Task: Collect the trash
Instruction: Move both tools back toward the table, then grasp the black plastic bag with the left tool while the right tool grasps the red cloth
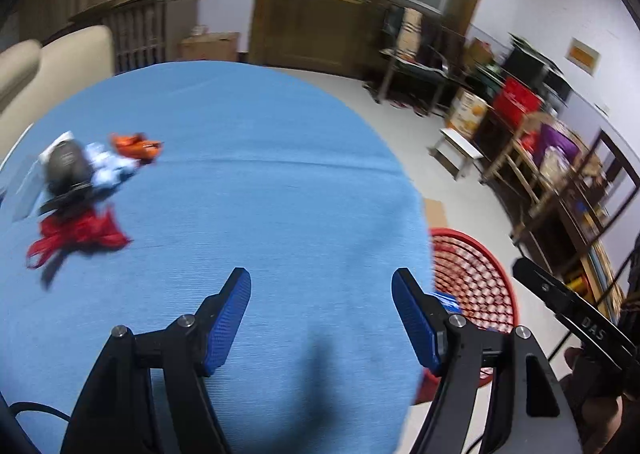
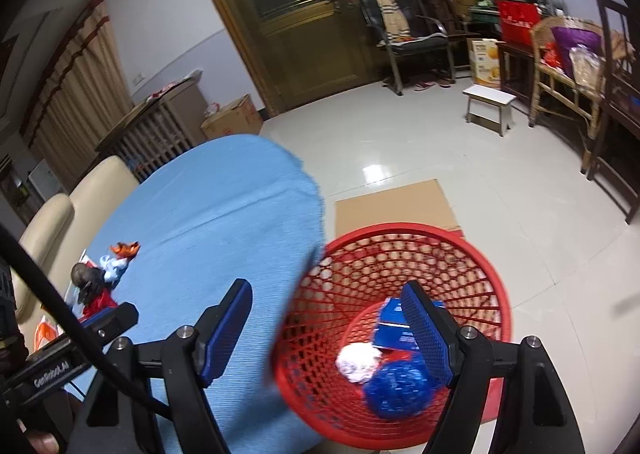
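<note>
Red mesh basket [image 2: 472,254] on floor beside blue-clothed table [image 1: 248,181] | basket holds blue wrappers [image 2: 400,390], white wad [image 2: 358,362] | table: red scrap [image 1: 80,238], orange wrapper [image 1: 136,145] far from basket | L gripper [image 1: 322,318] jaws apart, empty | R gripper [image 2: 326,330] jaws apart, empty, over basket rim

1. Pale walls [image 2: 168,25] rose over a glossy tiled floor [image 2: 400,157].
2. A wooden door [image 2: 304,21] stood closed — glass panels on top.
3. Chair [image 2: 412,37], stool [image 2: 490,105], curtain [image 2: 80,93] — all along the walls.

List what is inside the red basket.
Inside the red basket: a crumpled white wad, a blue crumpled ball and a blue-and-white carton. The right gripper's finger covers part of the bottom.
</note>
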The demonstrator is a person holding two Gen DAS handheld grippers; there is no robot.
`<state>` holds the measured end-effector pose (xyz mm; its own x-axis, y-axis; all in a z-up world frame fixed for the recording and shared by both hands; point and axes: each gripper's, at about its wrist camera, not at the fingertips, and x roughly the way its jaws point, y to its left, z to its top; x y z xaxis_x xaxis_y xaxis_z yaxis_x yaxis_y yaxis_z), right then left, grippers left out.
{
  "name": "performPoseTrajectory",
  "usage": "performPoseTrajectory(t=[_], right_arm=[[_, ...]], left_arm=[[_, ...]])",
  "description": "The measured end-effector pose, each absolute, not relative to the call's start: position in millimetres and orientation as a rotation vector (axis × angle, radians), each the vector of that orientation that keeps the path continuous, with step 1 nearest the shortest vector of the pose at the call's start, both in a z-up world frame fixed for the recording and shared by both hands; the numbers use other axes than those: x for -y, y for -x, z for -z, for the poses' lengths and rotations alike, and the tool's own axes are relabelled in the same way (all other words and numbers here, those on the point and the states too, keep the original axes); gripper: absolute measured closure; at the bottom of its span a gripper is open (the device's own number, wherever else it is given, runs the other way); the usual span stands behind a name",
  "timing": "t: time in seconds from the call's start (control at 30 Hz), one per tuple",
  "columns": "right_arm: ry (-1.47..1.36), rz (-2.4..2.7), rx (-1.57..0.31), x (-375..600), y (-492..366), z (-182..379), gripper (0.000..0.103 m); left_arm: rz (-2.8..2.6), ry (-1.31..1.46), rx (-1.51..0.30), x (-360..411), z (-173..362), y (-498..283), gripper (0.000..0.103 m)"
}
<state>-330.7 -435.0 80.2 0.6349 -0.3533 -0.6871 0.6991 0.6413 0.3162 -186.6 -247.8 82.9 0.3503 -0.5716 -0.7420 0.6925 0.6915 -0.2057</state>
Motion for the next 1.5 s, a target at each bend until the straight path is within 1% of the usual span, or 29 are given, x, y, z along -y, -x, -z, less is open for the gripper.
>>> performPoseTrajectory(t=[0.43, 0.67, 0.9, 1.1, 1.23, 1.27, 1.3, 1.33, 1.37, 1.4, 1.5], right_arm=[[-0.533, 0.488, -0.682, 383.3, 261.6, -82.2, 0.023], [-0.514, 0.429, -0.696, 365.2, 239.1, -82.4, 0.023], [-0.529, 0.395, -0.698, 359.7, 227.4, -80.4, 0.023], [-0.532, 0.387, -0.703, 360.6, 226.2, -79.0, 0.023], [-0.55, 0.398, -0.703, 366.9, 227.8, -77.1, 0.023], [-0.551, 0.399, -0.702, 367.7, 227.7, -77.1, 0.023], [-0.55, 0.4, -0.702, 368.1, 227.4, -77.0, 0.023], [-0.548, 0.399, -0.704, 368.6, 226.9, -77.1, 0.023], [-0.547, 0.397, -0.708, 368.1, 225.3, -76.3, 0.023], [-0.546, 0.393, -0.711, 367.2, 223.8, -75.6, 0.023], [-0.53, 0.374, -0.719, 361.0, 215.3, -75.2, 0.023]], left_arm=[[0.568, -0.03, -0.866, 166.6, -75.7, 122.1, 0.029], [0.453, 0.043, -0.857, 129.3, -76.0, 73.0, 0.029], [0.459, 0.016, -0.837, 150.1, -88.2, 43.9, 0.029], [0.414, -0.042, -0.851, 169.8, -79.9, 18.3, 0.029], [0.383, -0.057, -0.869, 168.9, -69.1, 3.0, 0.029], [0.382, -0.052, -0.867, 167.1, -67.7, 0.5, 0.033], [0.387, -0.043, -0.868, 164.6, -66.2, -3.5, 0.057], [0.396, -0.039, -0.886, 162.9, -63.5, -5.9, 0.063], [0.411, -0.019, -0.896, 158.9, -63.1, -5.4, 0.064], [0.417, -0.006, -0.889, 155.6, -64.6, -3.4, 0.067], [0.443, 0.021, -0.861, 143.8, -71.4, 5.6, 0.072]])
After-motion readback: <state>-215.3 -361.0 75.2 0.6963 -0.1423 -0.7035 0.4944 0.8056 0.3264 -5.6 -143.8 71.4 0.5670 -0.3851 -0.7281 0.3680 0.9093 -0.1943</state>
